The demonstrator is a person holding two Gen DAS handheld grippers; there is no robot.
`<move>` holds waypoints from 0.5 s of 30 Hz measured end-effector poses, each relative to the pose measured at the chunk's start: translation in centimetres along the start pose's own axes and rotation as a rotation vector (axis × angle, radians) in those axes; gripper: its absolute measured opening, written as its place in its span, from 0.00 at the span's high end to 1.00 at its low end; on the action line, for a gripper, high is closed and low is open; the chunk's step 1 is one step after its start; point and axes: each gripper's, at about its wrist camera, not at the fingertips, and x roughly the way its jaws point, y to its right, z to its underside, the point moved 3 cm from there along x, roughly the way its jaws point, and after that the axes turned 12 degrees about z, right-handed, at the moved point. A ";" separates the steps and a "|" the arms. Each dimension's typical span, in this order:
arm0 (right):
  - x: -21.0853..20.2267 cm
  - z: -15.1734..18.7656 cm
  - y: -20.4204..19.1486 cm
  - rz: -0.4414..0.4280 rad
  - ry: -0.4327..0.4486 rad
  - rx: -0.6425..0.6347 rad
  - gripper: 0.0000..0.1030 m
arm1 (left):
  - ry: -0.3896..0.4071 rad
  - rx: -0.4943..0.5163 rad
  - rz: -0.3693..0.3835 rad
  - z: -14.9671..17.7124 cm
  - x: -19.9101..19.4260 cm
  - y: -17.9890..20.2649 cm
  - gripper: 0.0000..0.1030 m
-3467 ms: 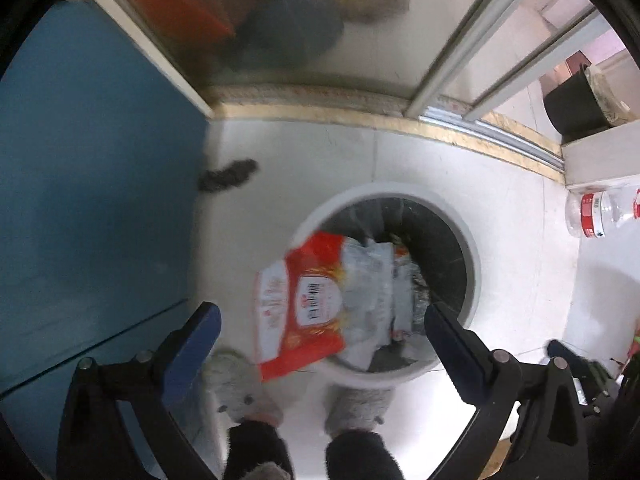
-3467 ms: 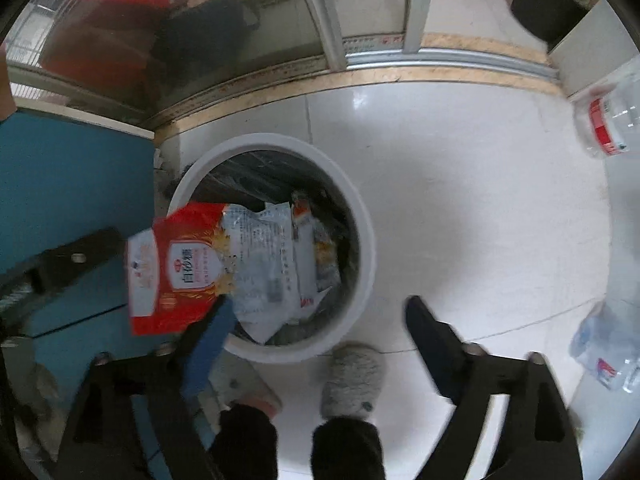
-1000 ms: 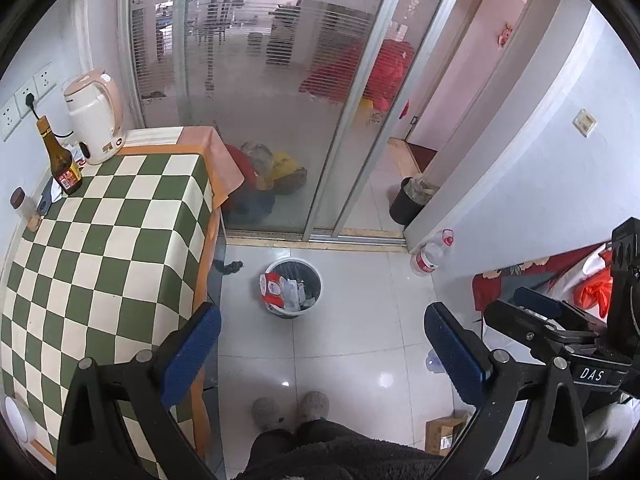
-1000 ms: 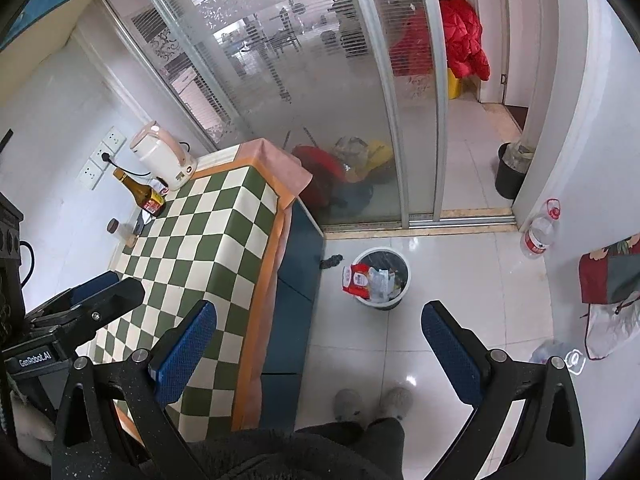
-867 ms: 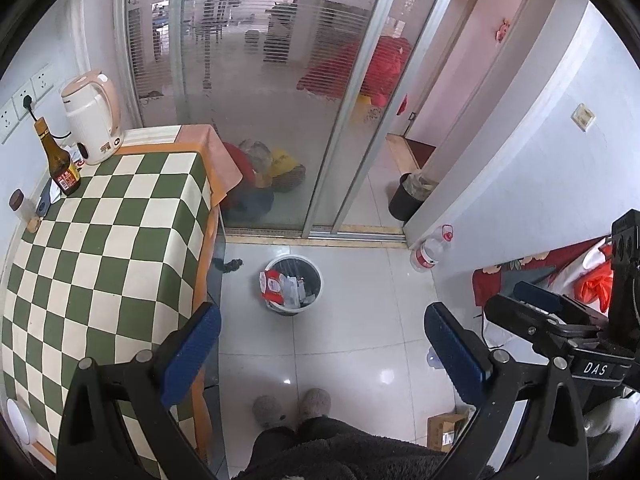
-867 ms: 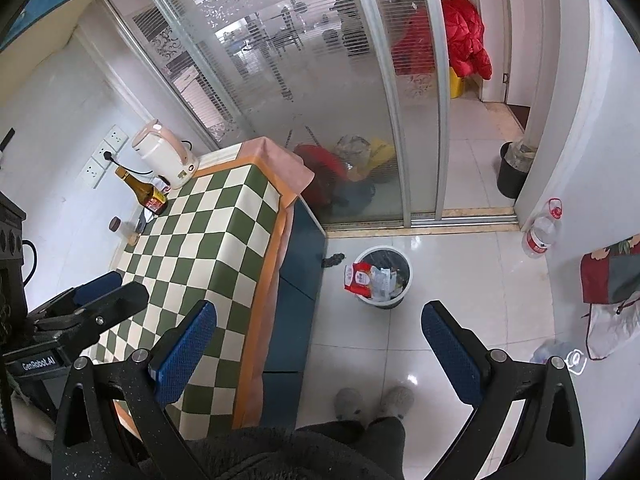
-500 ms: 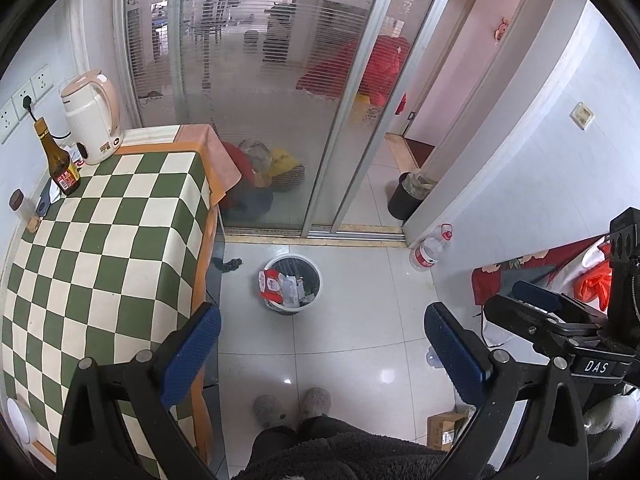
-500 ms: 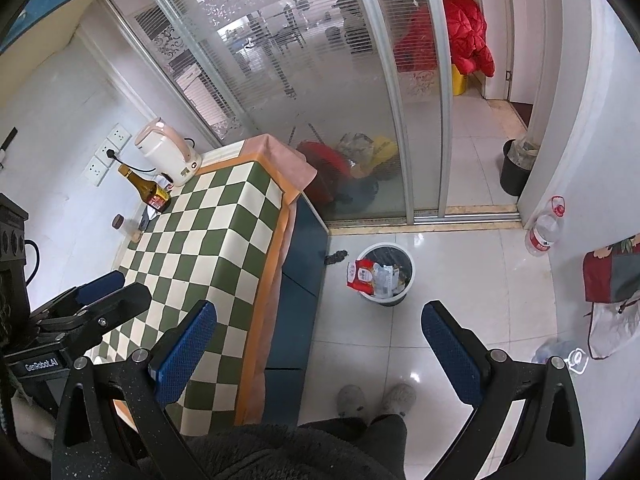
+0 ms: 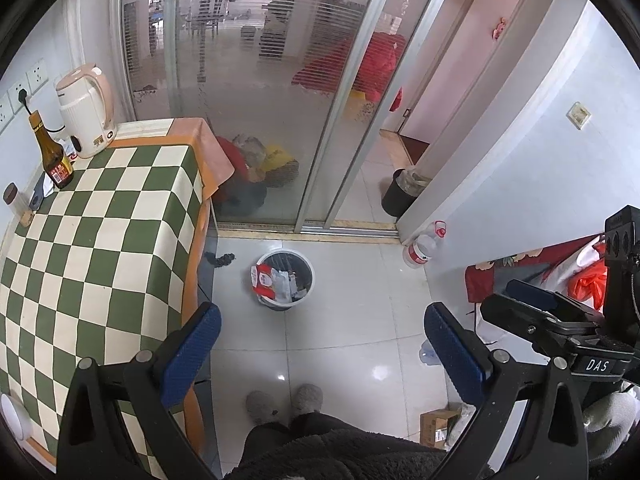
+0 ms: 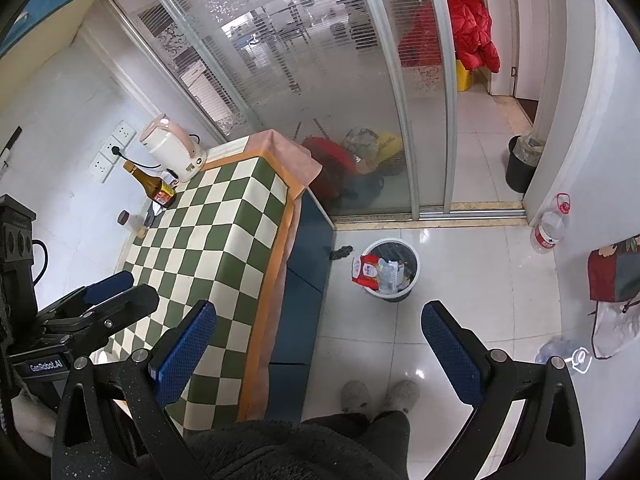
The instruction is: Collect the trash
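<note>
Tablecloth: checked green and white table (image 9: 100, 248) lies left of the waste bin (image 9: 306, 270), with a brown bottle (image 9: 52, 152) and a kettle (image 9: 86, 114) at its far end, well apart from the bin.
Left gripper: left gripper (image 9: 322, 350) is held high over the floor, short of the bin, jaws spread wide with nothing between them.
Bin: white-rimmed, dark-lined, on the tiles just right of the table's blue side; it looks full to the brim.
Trash: red and white snack bag (image 9: 266, 280) lies across the bin's left rim, partly overhanging toward the table; crumpled pale wrappers (image 10: 386, 274) sit beside it inside.
Right gripper: right gripper (image 10: 320, 348) is likewise raised and empty, jaws fully apart.
Loose items: clear water bottle (image 10: 550, 228) stands right of the bin against the wall; another clear bottle (image 10: 562, 350) lies on the floor further right and nearer the person's slippers (image 10: 380, 396).
Risk, bag: the overhanging bag could probably slide off onto the floor if anything more is dropped on the heap.
Risk, bottle: the clear bottle on the floor may roll or slip from the smooth pads if gripped off-centre.
</note>
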 end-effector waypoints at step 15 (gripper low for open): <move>0.3 0.2 0.6 -0.012 -0.017 -0.004 0.00 | -0.005 -0.027 0.013 0.6 0.3 0.1 0.00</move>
